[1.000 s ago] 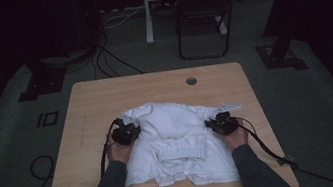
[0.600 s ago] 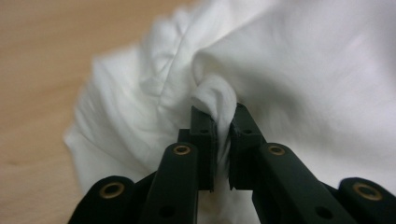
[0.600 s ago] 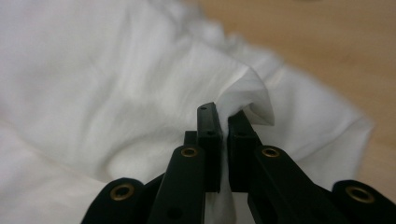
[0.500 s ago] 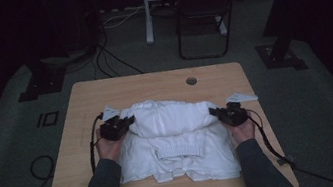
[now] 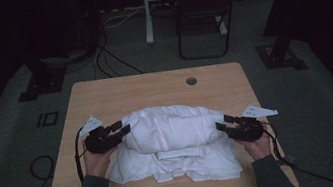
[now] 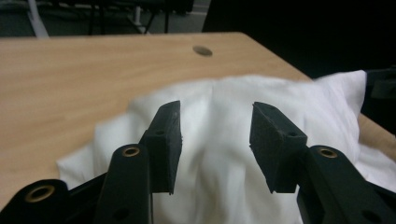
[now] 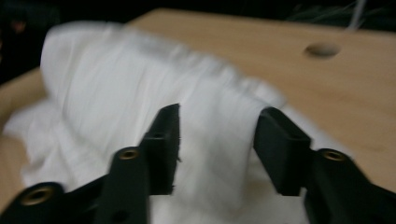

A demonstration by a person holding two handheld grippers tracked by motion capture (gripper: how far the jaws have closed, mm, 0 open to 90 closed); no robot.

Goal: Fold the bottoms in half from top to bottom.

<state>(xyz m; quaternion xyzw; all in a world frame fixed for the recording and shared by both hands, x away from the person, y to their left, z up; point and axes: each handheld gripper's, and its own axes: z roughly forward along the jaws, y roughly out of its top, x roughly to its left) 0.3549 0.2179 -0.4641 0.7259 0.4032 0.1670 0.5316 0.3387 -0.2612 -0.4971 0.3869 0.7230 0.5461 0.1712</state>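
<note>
High view: a white garment [image 5: 174, 140] lies folded at the centre of the wooden table [image 5: 152, 83], its upper layer rolled into a rounded bulge over flatter layers that reach toward the lower edge of the frame. The left gripper [image 5: 122, 129] sits at the bulge's left end, centre-left of the frame; the right gripper [image 5: 223, 122] sits at its right end, centre-right. The garment lies between the two. Both sets of jaws have just been opening.

Left gripper view: the jaws stand spread, with the white garment [image 6: 224, 140] behind and below the gap, filling the centre and lower right; neither pad presses on the cloth.

Right gripper view: the jaws stand spread likewise, with the blurred garment [image 7: 140, 116] across the left and centre, unpinched.
</note>
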